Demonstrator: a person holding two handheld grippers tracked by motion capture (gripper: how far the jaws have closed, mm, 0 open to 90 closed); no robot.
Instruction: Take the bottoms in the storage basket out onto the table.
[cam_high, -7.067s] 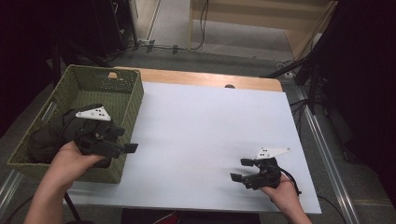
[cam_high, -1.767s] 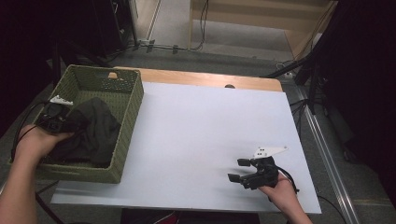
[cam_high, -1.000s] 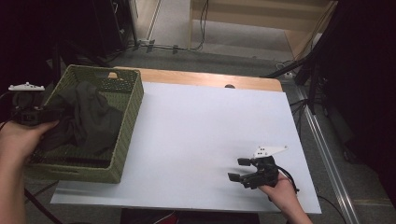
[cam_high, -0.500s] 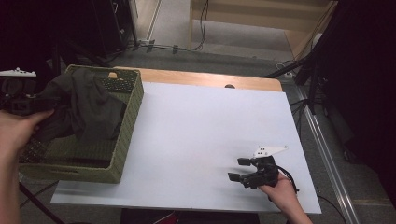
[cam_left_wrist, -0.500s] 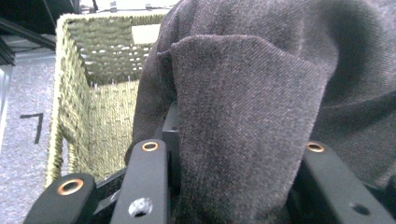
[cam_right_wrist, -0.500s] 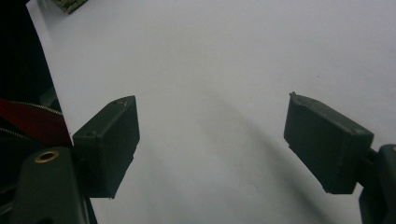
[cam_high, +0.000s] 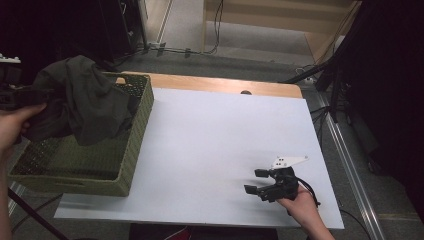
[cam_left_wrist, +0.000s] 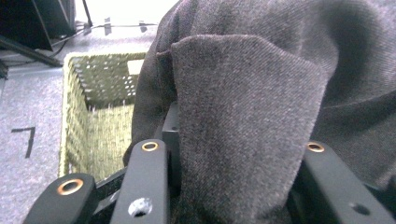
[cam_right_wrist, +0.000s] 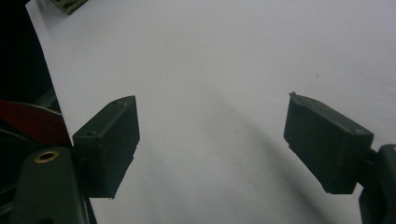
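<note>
Right tongs (cam_high: 260, 182) rest low at the near right of the desk (cam_high: 215, 140), held in the person's right hand (cam_high: 300, 207). In the right gripper view the two black jaws stand wide apart with only the bare white desk surface between them; nothing is gripped.

Left tongs (cam_high: 30, 95) sit at the far left edge of the high view, above the left rim of the woven green basket (cam_high: 132, 145), in the person's left hand (cam_high: 12, 125). In the left gripper view a thick fold of dark grey cloth (cam_left_wrist: 243, 121) passes between the jaws, which are clamped on it. The cloth is lifted clear of the basket floor and hangs from the tongs in a bunched mass over the basket's far left portion; its lower folds drape inside the basket, and I cannot tell whether they touch the inner wall.

The basket stands on the left end of the desk, well apart from the right tongs. Beyond the desk lie a grey floor (cam_high: 190, 40) with cables and a wooden unit (cam_high: 280, 20).
</note>
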